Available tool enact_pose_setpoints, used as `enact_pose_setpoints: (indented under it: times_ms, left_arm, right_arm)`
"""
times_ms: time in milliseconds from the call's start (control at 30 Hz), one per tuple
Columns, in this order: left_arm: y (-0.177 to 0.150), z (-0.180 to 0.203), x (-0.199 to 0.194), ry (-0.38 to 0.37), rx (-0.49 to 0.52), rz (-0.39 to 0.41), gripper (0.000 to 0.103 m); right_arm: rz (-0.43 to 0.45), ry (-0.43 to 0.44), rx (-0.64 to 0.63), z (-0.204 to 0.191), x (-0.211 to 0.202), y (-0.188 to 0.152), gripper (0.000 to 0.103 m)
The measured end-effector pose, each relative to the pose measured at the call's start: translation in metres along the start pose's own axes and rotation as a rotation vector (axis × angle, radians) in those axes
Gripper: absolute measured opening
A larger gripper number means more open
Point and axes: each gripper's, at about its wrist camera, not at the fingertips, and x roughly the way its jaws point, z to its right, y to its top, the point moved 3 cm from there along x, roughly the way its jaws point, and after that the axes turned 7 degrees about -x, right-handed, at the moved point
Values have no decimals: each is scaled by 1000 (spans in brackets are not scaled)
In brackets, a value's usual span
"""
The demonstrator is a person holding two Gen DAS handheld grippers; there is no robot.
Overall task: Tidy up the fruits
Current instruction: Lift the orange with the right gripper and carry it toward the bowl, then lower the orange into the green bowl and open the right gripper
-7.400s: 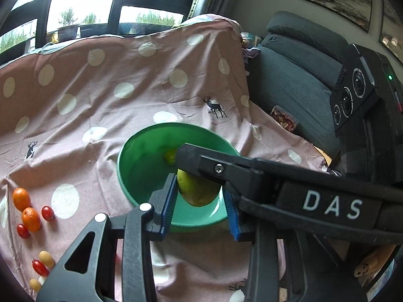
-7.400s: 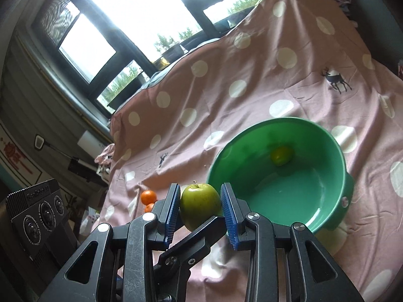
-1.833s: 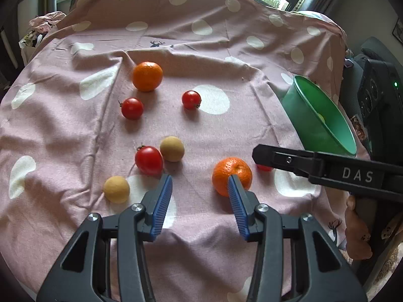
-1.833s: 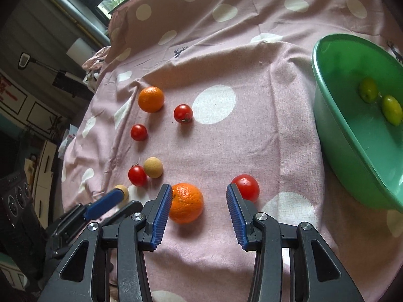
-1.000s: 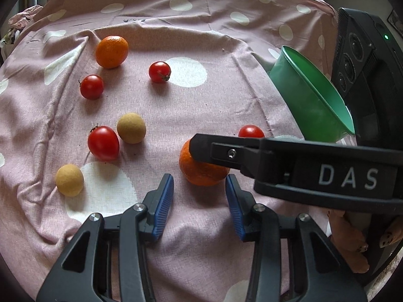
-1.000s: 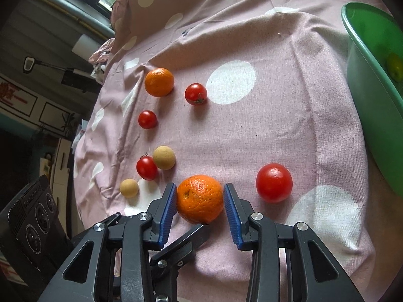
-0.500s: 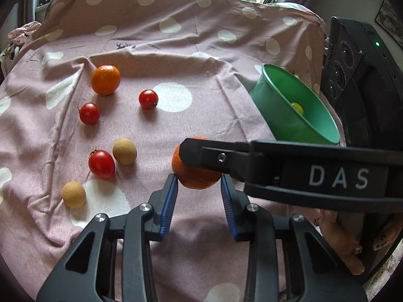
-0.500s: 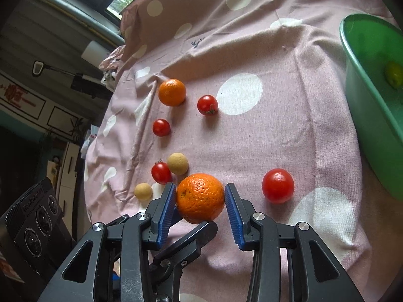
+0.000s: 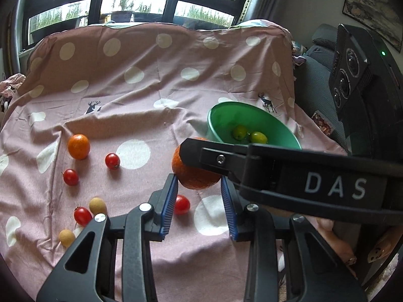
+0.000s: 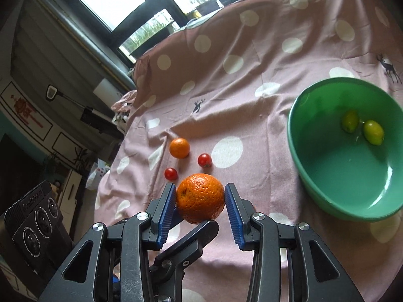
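Orange (image 10: 200, 197) is sitting pinched between right gripper (image 10: 200, 201) pads, left gripper (image 9: 199, 201) spread beneath; bowl (image 10: 314, 193) lying at three o'clock.

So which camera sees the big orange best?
The right wrist view: the orange sits whole between the right gripper pads. In the left wrist view, that gripper's black finger hides the orange's top.

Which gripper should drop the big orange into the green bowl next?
The right gripper. Its pads pinch the big orange, and the green bowl lies open just to its right. The left gripper only sits under the orange.
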Motion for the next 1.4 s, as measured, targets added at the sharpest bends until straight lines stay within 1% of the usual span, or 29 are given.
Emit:
enact_pose_setpoints:
  times_ms: [200,333,500,667,867,1000,1267,1400]
  left_arm:
    - [12,33,7,-51,65,22,35]
    - [18,54,15,-81,103,25,36]
    - [22,76,27,-109,134,10,36]
    - [24,89,40,-148,151,-17,36]
    - [23,101,58,-183,164,-56,36]
    - [23,106,70,-199,171,-88,36]
    - [19,108,91,-234,140,-156,36]
    - [17,108,101,-238,126,-188,36]
  right_arm:
    - [92,-50,26,18,-31,8,42]
    - [139,-56,69,36,-49,11,42]
    - [177,-85,120,57,-63,12,42]
    - [201,-109,159,75,-76,9,42]
    - [206,-154,206,94,-82,6,42]
    - [199,-163,242,107,-82,5,42]
    - [162,-195,295,127,-77,0,43]
    - [135,-218,308,133,-72,-2,44]
